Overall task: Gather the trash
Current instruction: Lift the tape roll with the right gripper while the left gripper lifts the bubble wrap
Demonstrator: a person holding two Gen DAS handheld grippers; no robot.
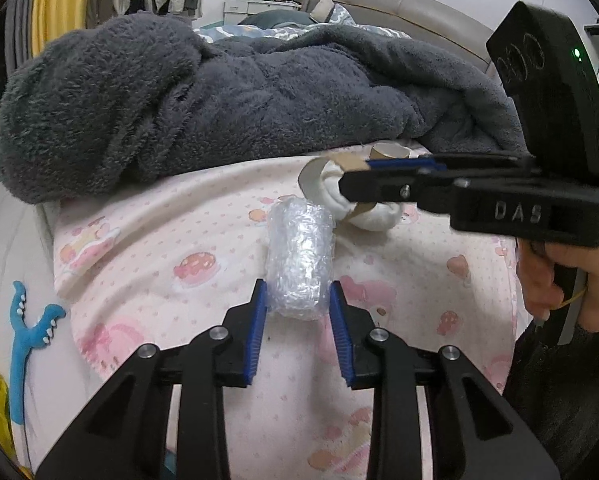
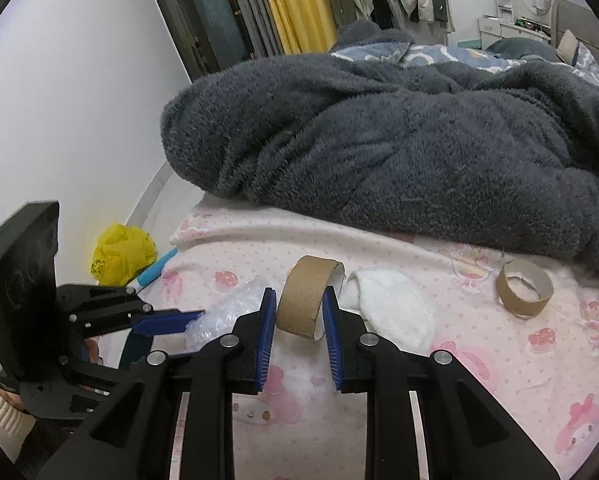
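- Left wrist view is showing you a bed [image 1: 203,240] spread with a pale pink sheet printed with cartoon figures and hearts; a dark grey fleece blanket [image 1: 219,100] is lying heaped across its far side.
- Beyond it, clothes are hanging on a rail beside a yellow curtain [image 2: 295,4], and a white dressing table with a round mirror is standing by the padded headboard.
- On the floor at the bed's edge a crumpled yellow plastic bag [image 2: 121,252] is sitting against the white wall.
- You are reading raised letters "DAS" on the black body of the right tongs [image 1: 355,178] where they are crossing the left wrist view; the round marks on the plate above them are too faint to read.
- Your left tongs [image 1: 298,300] are clenching a roll of clear bubble wrap [image 1: 299,252], which is lying on the sheet; both blue pads are pressing its near end.
- Your right tongs [image 2: 299,308] are grasping a brown cardboard tape core [image 2: 305,300] standing on edge, its sides between the blue pads.
- Just beside that core a wad of white fabric [image 2: 395,312] is lying on the sheet.
- A second cardboard ring [image 2: 525,286] is resting apart to the right, near the blanket's edge.
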